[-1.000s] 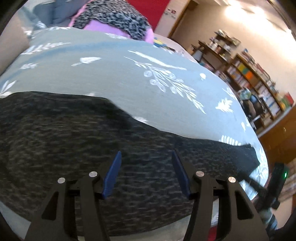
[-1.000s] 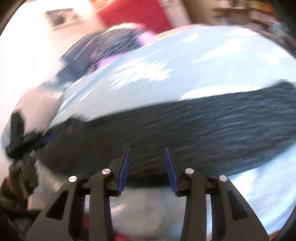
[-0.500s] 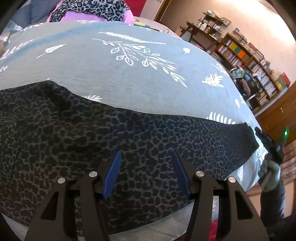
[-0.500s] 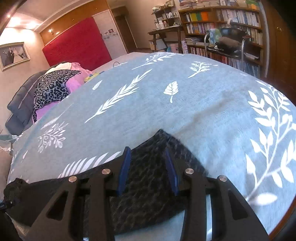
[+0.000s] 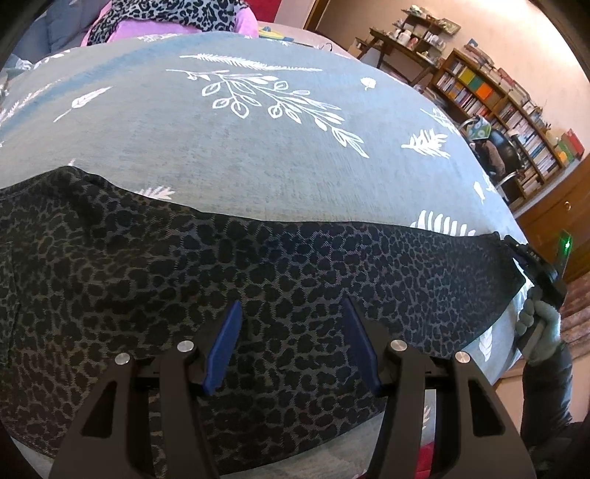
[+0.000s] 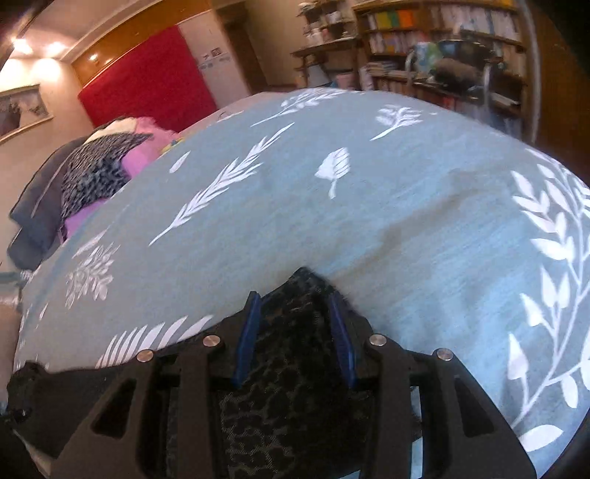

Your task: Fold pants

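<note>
Dark leopard-print pants (image 5: 258, 280) lie flat along the near side of a bed, legs stretching to the right. My left gripper (image 5: 291, 320) is open and hovers just above the middle of the pants. My right gripper (image 6: 297, 306) is open with its jaws on either side of the cuff end of the pants (image 6: 295, 361), low against the bed. The right gripper also shows in the left wrist view (image 5: 531, 265), at the cuff end, held by a gloved hand.
The bed has a grey-blue cover (image 5: 258, 147) with white leaf prints. A pile of clothes (image 5: 173, 18) lies at the head of the bed. Bookshelves (image 5: 509, 107) and a chair (image 5: 494, 151) stand beyond the right side. A red panel (image 6: 147, 84) is on the far wall.
My right gripper has swung to the cuff end of the pants and dropped lower, the cuff now between its jaws. My left gripper has shifted a little over the pants.
</note>
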A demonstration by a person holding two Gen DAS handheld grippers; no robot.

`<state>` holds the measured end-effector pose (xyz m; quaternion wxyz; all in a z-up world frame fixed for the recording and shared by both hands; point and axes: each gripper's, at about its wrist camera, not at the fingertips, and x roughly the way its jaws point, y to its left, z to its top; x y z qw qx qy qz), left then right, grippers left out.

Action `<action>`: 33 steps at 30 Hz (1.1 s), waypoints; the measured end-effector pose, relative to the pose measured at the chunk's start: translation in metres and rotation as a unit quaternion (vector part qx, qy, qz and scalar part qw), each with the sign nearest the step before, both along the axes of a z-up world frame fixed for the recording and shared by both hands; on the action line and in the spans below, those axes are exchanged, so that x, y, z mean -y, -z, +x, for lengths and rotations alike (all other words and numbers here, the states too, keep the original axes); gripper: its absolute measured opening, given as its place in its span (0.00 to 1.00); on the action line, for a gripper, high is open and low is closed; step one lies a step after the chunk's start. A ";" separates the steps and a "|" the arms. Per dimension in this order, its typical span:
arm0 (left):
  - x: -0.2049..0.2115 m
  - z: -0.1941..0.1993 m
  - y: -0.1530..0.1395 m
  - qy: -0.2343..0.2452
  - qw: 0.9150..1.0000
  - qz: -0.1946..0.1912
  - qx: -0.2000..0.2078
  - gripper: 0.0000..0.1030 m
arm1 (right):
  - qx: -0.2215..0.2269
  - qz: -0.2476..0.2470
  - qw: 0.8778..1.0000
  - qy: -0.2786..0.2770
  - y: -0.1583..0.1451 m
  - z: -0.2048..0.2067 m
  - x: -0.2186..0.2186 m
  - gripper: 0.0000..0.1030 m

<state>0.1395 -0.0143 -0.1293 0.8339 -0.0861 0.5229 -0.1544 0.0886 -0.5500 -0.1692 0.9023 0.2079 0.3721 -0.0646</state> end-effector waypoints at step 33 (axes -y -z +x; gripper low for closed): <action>0.038 0.001 0.011 0.041 0.999 0.020 0.004 0.55 | -0.013 -0.089 0.996 0.010 -0.004 0.020 -0.010 0.18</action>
